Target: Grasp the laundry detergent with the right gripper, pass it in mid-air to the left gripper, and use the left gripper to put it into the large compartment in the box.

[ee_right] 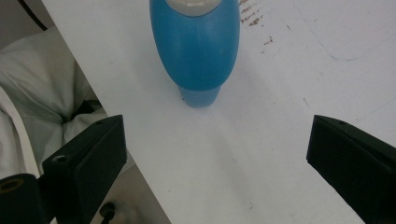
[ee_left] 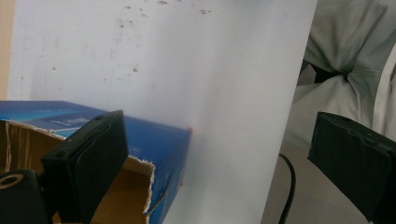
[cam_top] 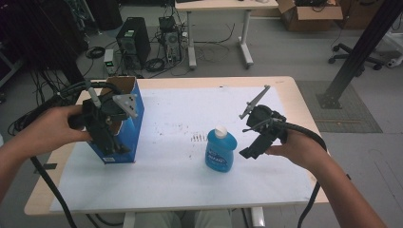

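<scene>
The high view showed the left gripper (cam_top: pixel 111 142) at the open blue box (cam_top: pixel 134 124), and the right gripper (cam_top: pixel 250 151) just right of the upright blue bottle (cam_top: pixel 220 151) on the white sheet (cam_top: pixel 180 180). The left gripper view revealed the box's torn cardboard rim (ee_left: pixel 148 186), 1 jaw above the opening, jaws spread wide, grasping nothing. The right gripper view showed the bottle (ee_right: pixel 196 46) ahead of 2 spread, empty jaws, apart from both.
</scene>
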Motion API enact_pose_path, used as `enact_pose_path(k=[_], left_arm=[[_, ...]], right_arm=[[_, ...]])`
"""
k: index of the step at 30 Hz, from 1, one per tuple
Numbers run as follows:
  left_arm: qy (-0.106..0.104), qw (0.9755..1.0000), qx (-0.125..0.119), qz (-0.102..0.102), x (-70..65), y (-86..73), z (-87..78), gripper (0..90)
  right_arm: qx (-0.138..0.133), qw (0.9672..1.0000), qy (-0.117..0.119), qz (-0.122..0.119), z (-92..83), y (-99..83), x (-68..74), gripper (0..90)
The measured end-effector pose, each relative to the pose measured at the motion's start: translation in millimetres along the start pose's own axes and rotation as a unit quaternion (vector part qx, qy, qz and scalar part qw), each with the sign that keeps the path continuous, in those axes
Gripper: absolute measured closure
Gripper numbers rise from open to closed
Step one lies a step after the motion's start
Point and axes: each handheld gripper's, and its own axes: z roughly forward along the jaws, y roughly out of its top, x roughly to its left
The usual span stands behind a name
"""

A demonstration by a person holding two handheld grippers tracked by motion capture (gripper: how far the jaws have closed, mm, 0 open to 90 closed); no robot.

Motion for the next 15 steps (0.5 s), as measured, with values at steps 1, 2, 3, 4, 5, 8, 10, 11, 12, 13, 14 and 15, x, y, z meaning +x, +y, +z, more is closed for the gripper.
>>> enact_pose_path(k=[1, 2, 3, 4, 5, 8, 10, 11, 12, 13, 14, 15], left_arm=[[0.0, 1.0, 0.0, 0.0, 0.0, 0.0, 0.0, 5.1], [0.0, 1.0, -0.001, -0.001, 0.1, 0.0, 0.3, 5.1], [0.0, 1.0, 0.0, -0.001, 0.3, 0.3, 0.5, 5.1], [0.001, 1.0, -0.001, -0.001, 0.2, 0.5, 0.7, 5.2], [0.001, 1.0, -0.001, -0.001, 0.2, 0.5, 0.7, 5.2], [0.002, 1.0, -0.003, -0.001, 0.2, 1.3, 0.5, 5.2], [0.001, 1.0, -0.004, -0.001, 0.3, 1.7, 0.7, 5.2], [0.001, 1.0, -0.004, -0.001, 0.2, 1.8, 0.8, 5.2], [0.001, 1.0, -0.003, -0.001, 0.2, 2.0, 0.9, 5.2], [0.001, 1.0, -0.003, -0.002, 0.2, 2.1, 1.3, 5.2], [0.0, 1.0, -0.003, -0.001, 0.2, 2.2, 1.6, 5.2], [0.0, 1.0, -0.002, -0.001, 0.2, 2.4, 2.0, 5.2]], right_arm=[[-0.003, 1.0, 0.0, -0.001, 1.2, -0.8, -0.1, 4.9], [-0.004, 1.0, -0.001, 0.0, 2.2, -1.6, 0.1, 4.9], [-0.007, 1.0, -0.002, 0.0, 3.2, -2.4, 0.1, 4.8], [-0.011, 0.9999, -0.003, -0.001, 4.4, -3.3, 0.2, 4.8], [-0.014, 0.9999, -0.003, -0.001, 5.4, -4.3, 0.6, 4.8], [-0.031, 0.9995, -0.004, -0.007, 8.6, -7.2, 0.9, 4.8], [-0.04, 0.9992, -0.005, -0.007, 10.4, -9.3, 1.0, 4.8], [-0.044, 0.999, -0.006, -0.006, 11.5, -10.2, 1.2, 4.8], [-0.047, 0.9988, -0.007, -0.005, 12.5, -11.2, 1.1, 4.7], [-0.047, 0.9988, -0.007, -0.005, 12.5, -11.2, 1.1, 4.7], [-0.05, 0.9987, -0.006, -0.004, 13.6, -12.2, 0.9, 4.6], [-0.054, 0.9985, -0.006, -0.002, 15.6, -14.1, 1.0, 4.5]])
